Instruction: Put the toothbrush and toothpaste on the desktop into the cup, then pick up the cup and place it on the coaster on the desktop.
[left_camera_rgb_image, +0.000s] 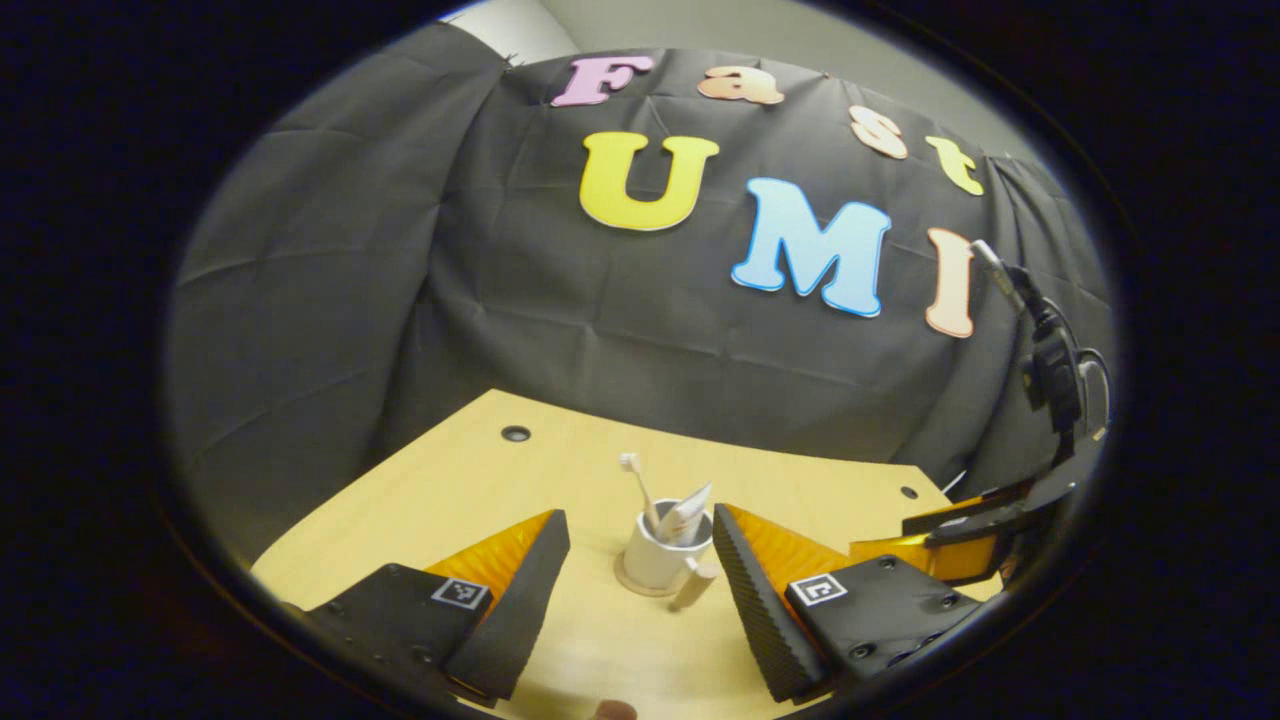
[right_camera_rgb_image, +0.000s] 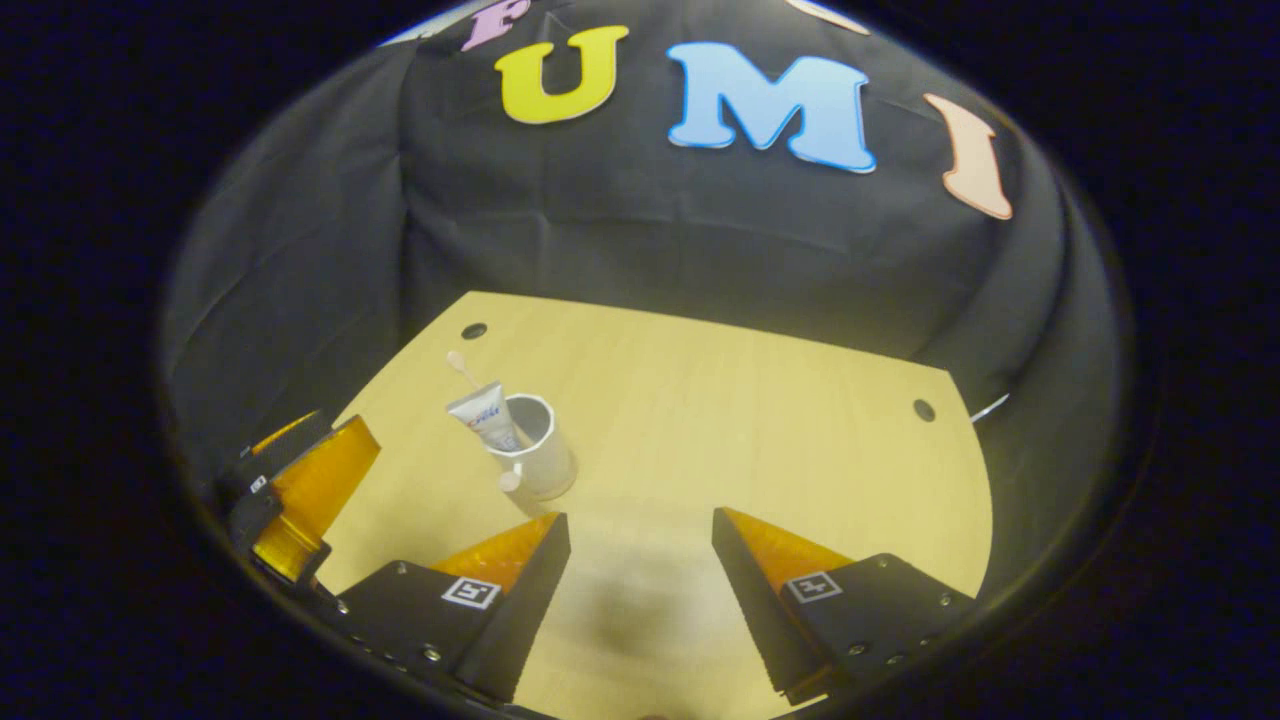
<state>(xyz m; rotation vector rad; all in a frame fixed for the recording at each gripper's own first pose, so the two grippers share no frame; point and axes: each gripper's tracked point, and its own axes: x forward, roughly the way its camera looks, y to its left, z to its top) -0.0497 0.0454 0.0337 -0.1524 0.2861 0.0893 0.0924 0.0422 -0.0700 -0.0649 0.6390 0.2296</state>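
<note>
A white cup (left_camera_rgb_image: 655, 560) stands upright on a round tan coaster (left_camera_rgb_image: 627, 584) on the wooden desktop (left_camera_rgb_image: 480, 490). A toothbrush (left_camera_rgb_image: 636, 482) and a toothpaste tube (left_camera_rgb_image: 692, 510) stick up out of the cup. My left gripper (left_camera_rgb_image: 640, 520) is open, and the cup sits just ahead between its spread fingers without touching either. In the right gripper view the cup (right_camera_rgb_image: 543, 450) with toothpaste (right_camera_rgb_image: 484, 412) and toothbrush (right_camera_rgb_image: 461, 366) stands ahead and to the left of my open right gripper (right_camera_rgb_image: 637, 518), which holds nothing.
The other gripper (left_camera_rgb_image: 955, 540) shows at the right edge of the left gripper view, and the left one (right_camera_rgb_image: 310, 490) at the left edge of the right gripper view. Small holes (right_camera_rgb_image: 473, 330) (right_camera_rgb_image: 924, 410) mark the desktop's far corners. Black cloth backs the table.
</note>
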